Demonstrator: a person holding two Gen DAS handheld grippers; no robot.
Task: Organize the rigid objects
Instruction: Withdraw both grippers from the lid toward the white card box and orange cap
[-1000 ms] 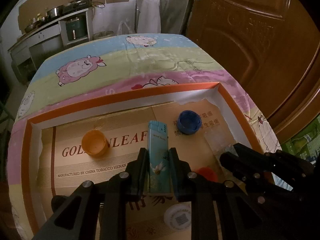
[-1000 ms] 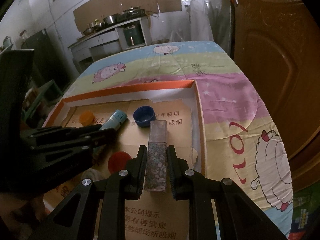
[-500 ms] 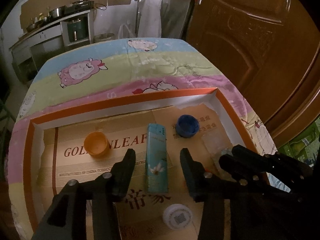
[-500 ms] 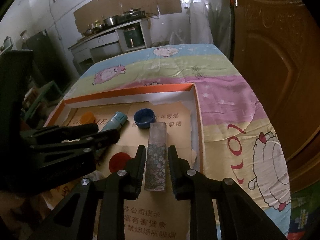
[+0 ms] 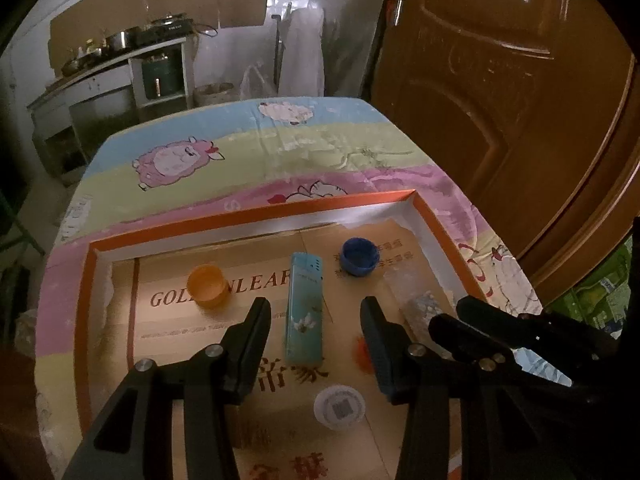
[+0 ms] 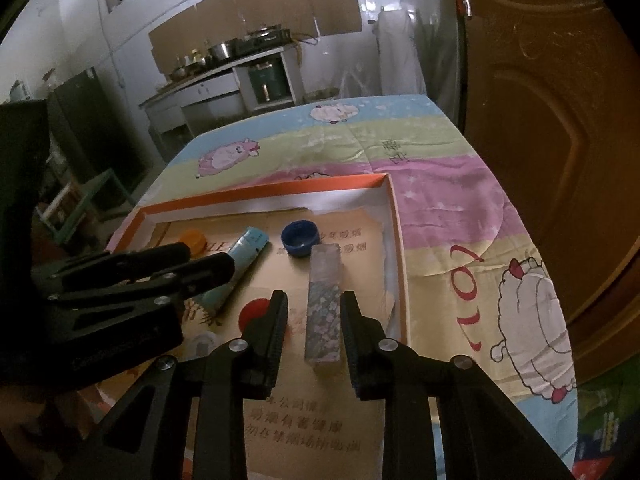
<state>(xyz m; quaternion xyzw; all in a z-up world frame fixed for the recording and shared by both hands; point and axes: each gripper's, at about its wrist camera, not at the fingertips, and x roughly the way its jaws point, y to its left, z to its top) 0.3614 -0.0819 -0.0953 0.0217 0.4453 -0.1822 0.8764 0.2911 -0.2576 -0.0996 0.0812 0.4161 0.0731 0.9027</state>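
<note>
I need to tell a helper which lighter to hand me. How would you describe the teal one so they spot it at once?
Look inside the orange-rimmed tray on the sheep-print tablecloth. The teal lighter lies flat mid-tray, between the orange cap and the blue cap, in the open left gripper. Its white flower print sets it apart from the clear patterned lighter to its right.

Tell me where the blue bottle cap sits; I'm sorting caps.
The blue bottle cap lies inside the orange-rimmed tray, toward its far right corner, just right of the teal lighter.
</note>
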